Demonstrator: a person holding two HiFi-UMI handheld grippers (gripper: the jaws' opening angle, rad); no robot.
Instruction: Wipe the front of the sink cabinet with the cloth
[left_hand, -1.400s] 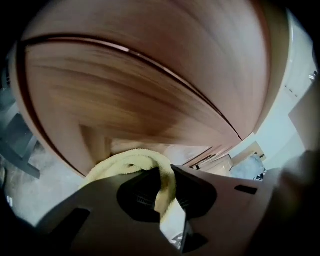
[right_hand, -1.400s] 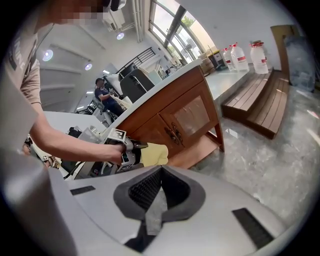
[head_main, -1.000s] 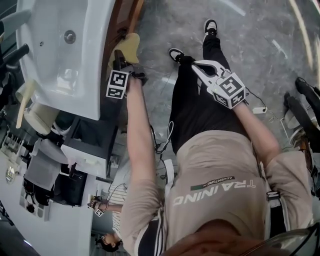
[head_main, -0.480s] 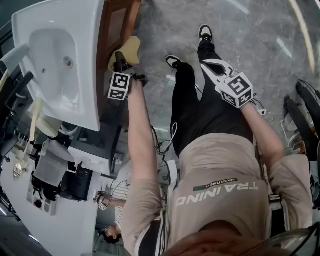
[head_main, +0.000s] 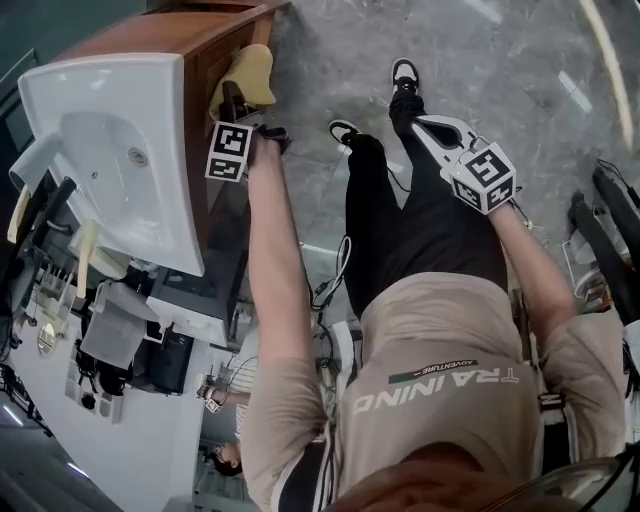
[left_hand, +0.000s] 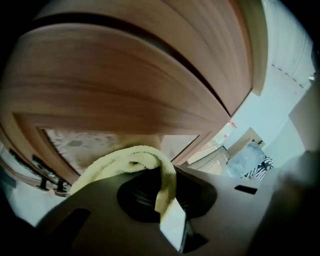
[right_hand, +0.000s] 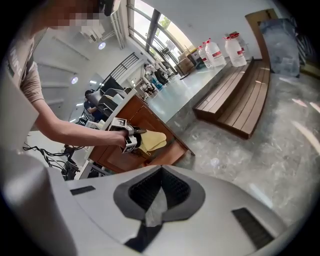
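Now left tool (head_main: 233, 102) holds cloth (head_main: 250, 72) at cabinet front (head_main: 205, 62).

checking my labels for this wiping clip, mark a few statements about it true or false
1. The left gripper is shut on the yellow cloth. True.
2. The cloth lies in the sink. False: it is held up to the wooden cabinet front, outside the basin.
3. The right gripper holds a second cloth. False: its jaws are together with nothing between them, out over the floor, away from the cabinet.
4. The sink is white and sits on top of a brown wooden cabinet. True.
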